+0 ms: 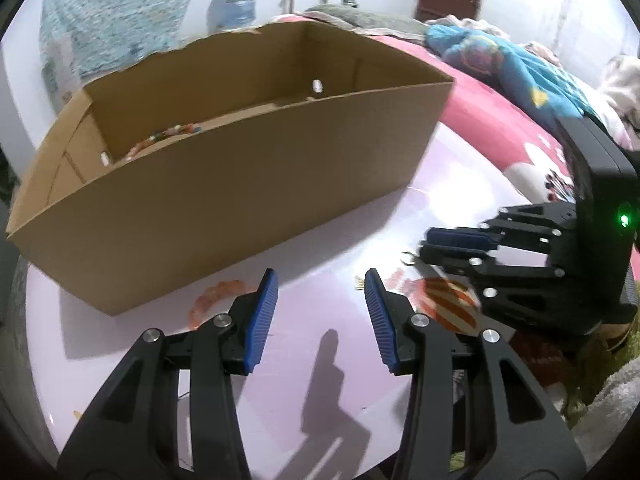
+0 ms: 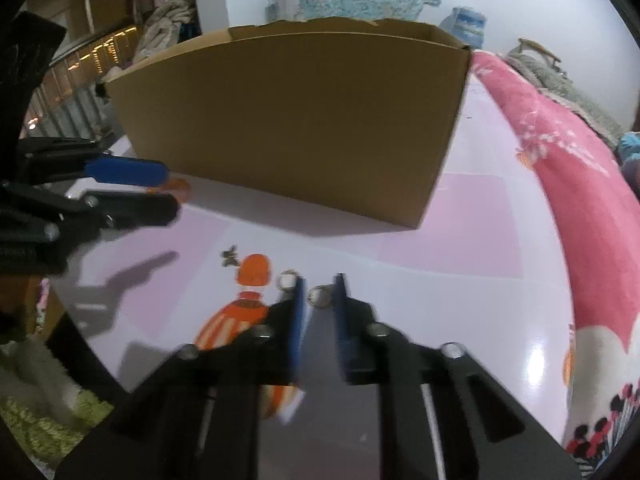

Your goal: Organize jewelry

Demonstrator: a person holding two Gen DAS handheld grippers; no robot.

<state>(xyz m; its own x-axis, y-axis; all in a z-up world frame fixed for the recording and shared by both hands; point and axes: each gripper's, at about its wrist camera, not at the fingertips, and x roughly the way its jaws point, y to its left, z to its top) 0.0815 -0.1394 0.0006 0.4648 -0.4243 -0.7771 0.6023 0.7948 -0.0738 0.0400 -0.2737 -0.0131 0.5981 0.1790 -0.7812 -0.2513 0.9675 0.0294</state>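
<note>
So the left gripper (image 1: 321, 280) is hanging over the pale pink table (image 1: 320, 240) with its blue pads spread apart and nothing at all between them. An orange beaded bracelet (image 1: 214, 300) lies on the table just beside its left finger, close to the front wall of the cardboard box (image 1: 240, 184). Looking into the box from the left wrist view, there's a string of colourful beads (image 1: 168, 138) lying on the bottom near the front wall. The right gripper (image 2: 318, 282) has its jaws drawn in to a narrow gap, and a small metal ring (image 2: 319, 295) sits right in that gap at the fingertips. It's blurry, so I can't tell if the pads are actually pressing on it or just either side of it. A second ring with a white top (image 2: 286, 280) lies just outside the left finger of that gripper, touching or nearly so. A tiny dark trinket (image 2: 229, 257) sits further left on the table, next to the orange printed picture (image 2: 252, 270), between the two grippers.
</note>
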